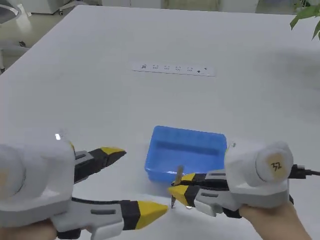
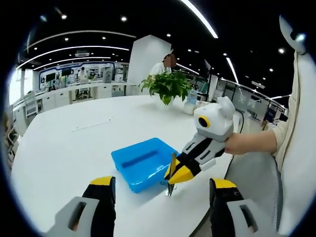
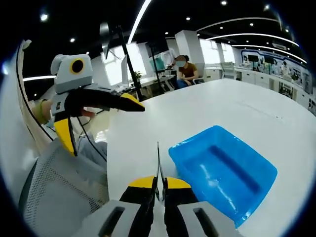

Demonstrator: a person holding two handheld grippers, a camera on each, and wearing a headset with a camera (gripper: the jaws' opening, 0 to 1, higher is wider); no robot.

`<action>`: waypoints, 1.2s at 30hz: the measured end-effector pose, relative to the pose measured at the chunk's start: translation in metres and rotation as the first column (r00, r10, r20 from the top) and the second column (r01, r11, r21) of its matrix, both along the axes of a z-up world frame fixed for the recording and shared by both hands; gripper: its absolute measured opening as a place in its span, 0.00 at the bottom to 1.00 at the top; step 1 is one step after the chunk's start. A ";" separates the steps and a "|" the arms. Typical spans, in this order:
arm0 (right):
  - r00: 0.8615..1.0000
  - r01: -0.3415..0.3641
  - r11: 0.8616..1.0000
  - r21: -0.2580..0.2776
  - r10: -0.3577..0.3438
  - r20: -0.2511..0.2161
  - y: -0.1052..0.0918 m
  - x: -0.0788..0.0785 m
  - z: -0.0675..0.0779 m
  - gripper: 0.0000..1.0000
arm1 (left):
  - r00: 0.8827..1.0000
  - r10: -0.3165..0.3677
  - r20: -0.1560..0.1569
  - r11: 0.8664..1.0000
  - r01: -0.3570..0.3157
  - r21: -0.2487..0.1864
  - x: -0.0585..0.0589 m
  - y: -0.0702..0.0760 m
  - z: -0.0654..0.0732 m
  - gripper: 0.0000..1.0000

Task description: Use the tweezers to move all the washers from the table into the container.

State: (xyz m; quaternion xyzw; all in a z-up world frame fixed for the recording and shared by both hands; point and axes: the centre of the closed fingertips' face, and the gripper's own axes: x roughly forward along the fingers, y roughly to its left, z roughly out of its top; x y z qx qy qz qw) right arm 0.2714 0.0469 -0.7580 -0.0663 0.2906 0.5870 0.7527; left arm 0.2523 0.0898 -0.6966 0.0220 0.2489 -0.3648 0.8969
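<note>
The right hand-held gripper (image 1: 174,189) clamps the tweezers (image 1: 178,176), tips down at the desk (image 1: 100,100) by the container (image 1: 165,175); the left hand-held gripper (image 1: 145,180) is apart, empty. The container looks empty, so little seems done; washers too small to tell

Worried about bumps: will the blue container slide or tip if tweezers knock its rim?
A knock from the tweezers likely slides rather than tips the blue container: shallow, wide, flat on the smooth white table. Looks thin plastic, so probably light.

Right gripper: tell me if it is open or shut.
Shut. The right gripper has its yellow-tipped jaws closed on the tweezers, which rise from between them in its own view.
</note>
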 end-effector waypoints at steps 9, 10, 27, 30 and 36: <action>0.994 0.043 0.998 0.053 -0.048 0.098 -0.007 0.011 0.054 0.02 | 0.991 0.125 0.039 0.990 -0.122 -0.072 0.000 0.016 0.012 0.93; 0.993 0.047 0.997 0.055 -0.053 0.106 -0.009 0.012 0.058 0.02 | 0.991 0.130 0.043 0.989 -0.126 -0.077 0.001 0.017 0.014 0.95; 0.957 0.242 0.970 0.036 -0.245 0.159 -0.043 0.061 0.068 0.02 | 0.979 0.163 0.120 0.980 -0.146 -0.135 0.008 0.023 0.039 0.99; 0.951 0.269 0.962 0.036 -0.271 0.145 -0.048 0.068 0.062 0.02 | 0.979 0.161 0.121 0.981 -0.146 -0.125 0.007 0.025 0.038 0.99; 0.942 0.315 0.948 0.040 -0.317 0.111 -0.054 0.081 0.045 0.02 | 0.980 0.152 0.129 0.984 -0.137 -0.117 0.008 0.027 0.040 0.99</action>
